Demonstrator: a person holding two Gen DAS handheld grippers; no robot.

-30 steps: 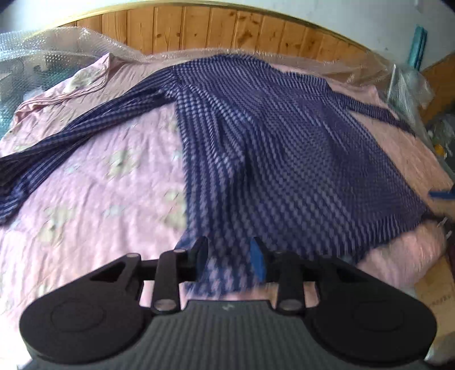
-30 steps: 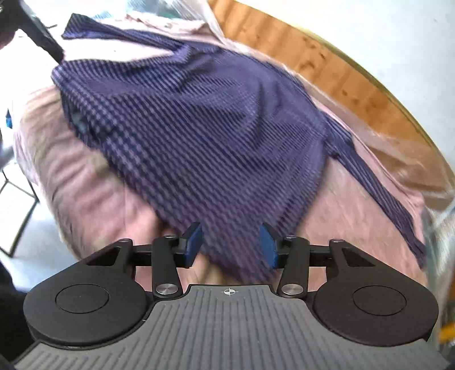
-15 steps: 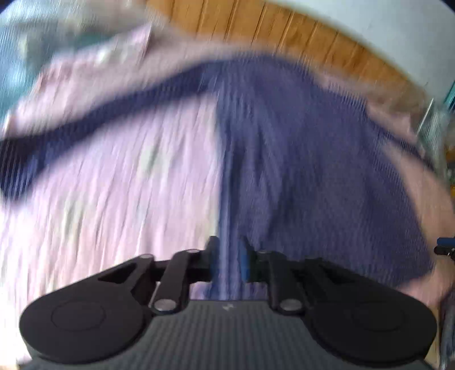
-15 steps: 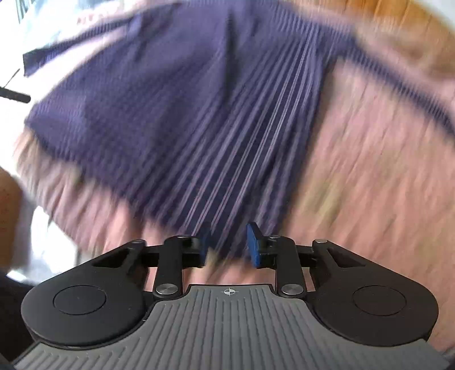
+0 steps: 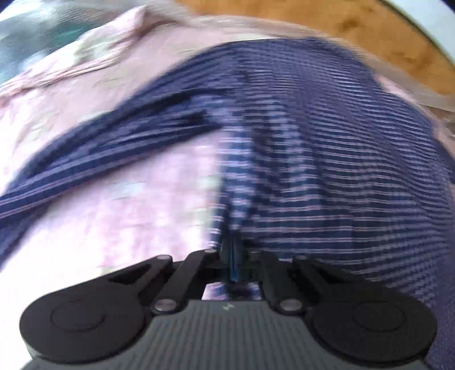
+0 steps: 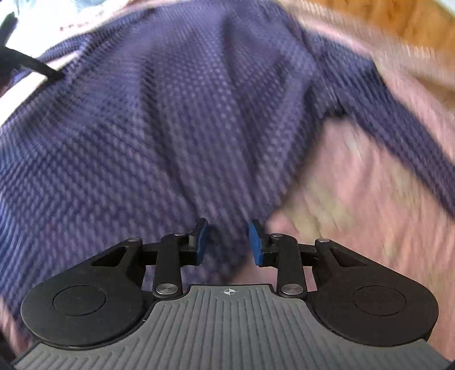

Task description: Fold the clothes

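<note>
The shirt (image 5: 327, 148) lies spread on the bed (image 5: 85, 222), over the bedsheet (image 5: 57, 94). In the left wrist view its body fills the right side and one sleeve (image 5: 99, 153) runs out across the sheet to the left edge; the wooden headboard (image 5: 355, 25) stands behind, at the far end. The left hand-held gripper (image 5: 233, 256) sits at the shirt's near left corner, its jaws closed on the hem. In the right wrist view the body lies to the left, the other sleeve (image 6: 398, 125) stretches away to the right, and the right hand-held gripper (image 6: 227, 242) straddles the near right corner, fabric between its parted jaws.
</note>
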